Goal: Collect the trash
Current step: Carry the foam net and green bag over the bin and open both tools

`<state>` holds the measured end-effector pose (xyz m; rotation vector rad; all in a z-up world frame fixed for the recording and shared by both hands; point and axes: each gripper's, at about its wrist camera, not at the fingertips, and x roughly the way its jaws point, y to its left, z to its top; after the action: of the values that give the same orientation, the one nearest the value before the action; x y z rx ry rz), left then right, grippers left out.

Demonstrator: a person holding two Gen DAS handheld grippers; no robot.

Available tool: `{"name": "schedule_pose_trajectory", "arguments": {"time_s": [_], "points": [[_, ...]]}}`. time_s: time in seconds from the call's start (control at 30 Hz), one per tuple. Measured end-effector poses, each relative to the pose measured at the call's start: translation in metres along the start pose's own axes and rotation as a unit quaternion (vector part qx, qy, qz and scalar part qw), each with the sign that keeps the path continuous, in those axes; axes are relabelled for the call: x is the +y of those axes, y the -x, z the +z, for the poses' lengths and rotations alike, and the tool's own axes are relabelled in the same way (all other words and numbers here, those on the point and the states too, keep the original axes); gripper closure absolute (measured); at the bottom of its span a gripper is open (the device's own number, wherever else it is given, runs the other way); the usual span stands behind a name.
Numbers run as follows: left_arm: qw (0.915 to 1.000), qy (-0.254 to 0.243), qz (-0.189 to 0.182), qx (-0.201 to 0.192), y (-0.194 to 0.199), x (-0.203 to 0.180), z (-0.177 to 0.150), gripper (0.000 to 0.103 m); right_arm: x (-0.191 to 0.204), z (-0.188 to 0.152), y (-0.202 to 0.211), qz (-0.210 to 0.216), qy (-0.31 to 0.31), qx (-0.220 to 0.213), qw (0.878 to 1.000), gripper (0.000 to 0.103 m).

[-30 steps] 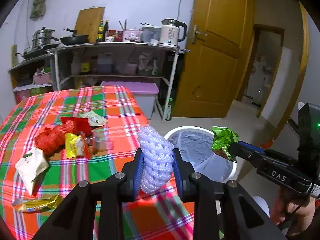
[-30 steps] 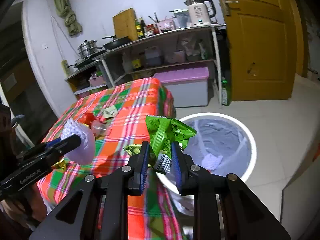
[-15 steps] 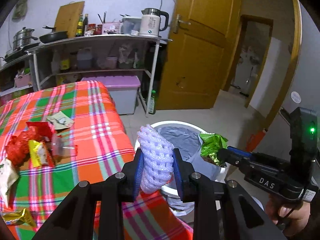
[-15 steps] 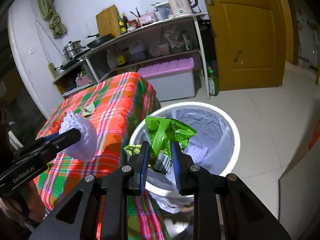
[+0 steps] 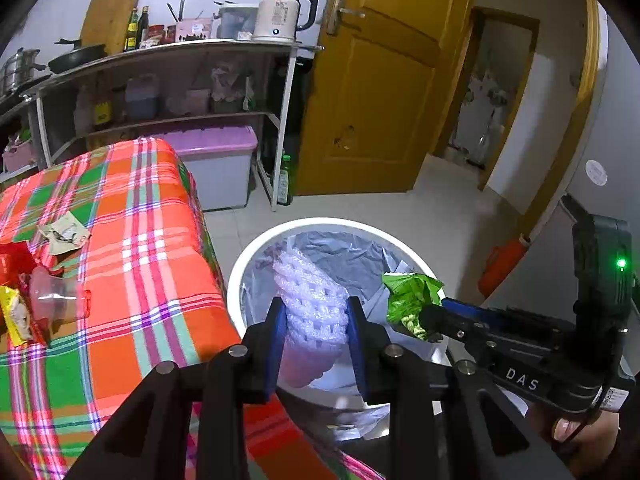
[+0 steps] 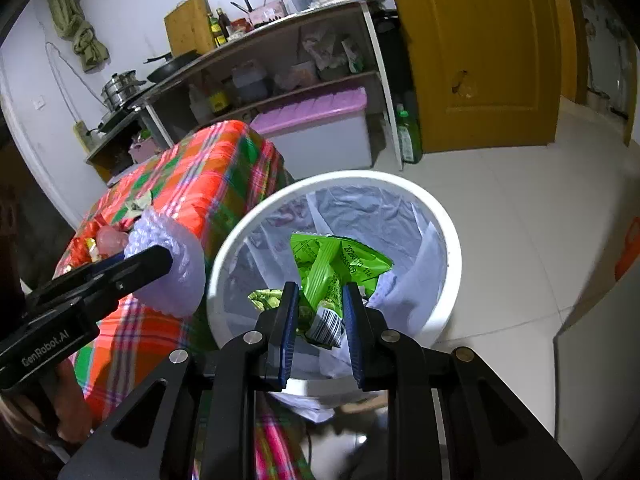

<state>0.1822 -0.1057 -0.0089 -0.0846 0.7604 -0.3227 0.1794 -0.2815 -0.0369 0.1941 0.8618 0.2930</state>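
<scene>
My left gripper (image 5: 316, 312) is shut on a white foam fruit net (image 5: 310, 300) and holds it above the near left rim of the white trash bin (image 5: 256, 248). The net also shows in the right wrist view (image 6: 176, 256). My right gripper (image 6: 320, 300) is shut on a green snack wrapper (image 6: 336, 264) and holds it over the open bin (image 6: 450, 240), which has a grey liner. The wrapper also shows in the left wrist view (image 5: 412, 296). More trash lies on the plaid table (image 5: 132, 248): a clear plastic cup (image 5: 56, 300), a paper scrap (image 5: 64, 232), red and yellow wrappers (image 5: 12, 312).
The bin stands on the tiled floor against the table's right side. A metal shelf (image 5: 200, 48) with a kettle (image 5: 280, 12), pans and bottles lines the back wall, with a purple-lidded box (image 5: 224, 164) under it. A yellow door (image 5: 380, 92) is behind the bin.
Both grippers have moved from over the table to the bin, still holding their items. The bin now looks closer and lies under both grippers.
</scene>
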Motion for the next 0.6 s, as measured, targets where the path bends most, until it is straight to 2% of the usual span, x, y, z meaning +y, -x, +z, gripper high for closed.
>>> {"name": "schedule_pose_trajectory", "arguments": {"time_s": [0.23, 0.37, 0.47, 0.6], "points": [[0.9998, -0.001, -0.007, 0.018, -0.02, -0.003, 0.0, 0.072, -0.011, -0.001, -0.015, -0.003, -0.009, 0.019, 1.0, 0.078], [0.9995, 0.001, -0.007, 0.029, -0.03, -0.004, 0.001, 0.067, -0.013, -0.003, -0.019, -0.004, -0.009, 0.025, 1.0, 0.073], [0.9993, 0.007, -0.011, 0.034, -0.034, -0.003, 0.0, 0.062, -0.015, -0.004, -0.02, -0.002, -0.011, 0.025, 1.0, 0.057], [0.9993, 0.01, -0.012, 0.032, -0.037, -0.002, -0.001, 0.06, -0.015, -0.005, -0.019, -0.003, -0.013, 0.022, 1.0, 0.057]]}}
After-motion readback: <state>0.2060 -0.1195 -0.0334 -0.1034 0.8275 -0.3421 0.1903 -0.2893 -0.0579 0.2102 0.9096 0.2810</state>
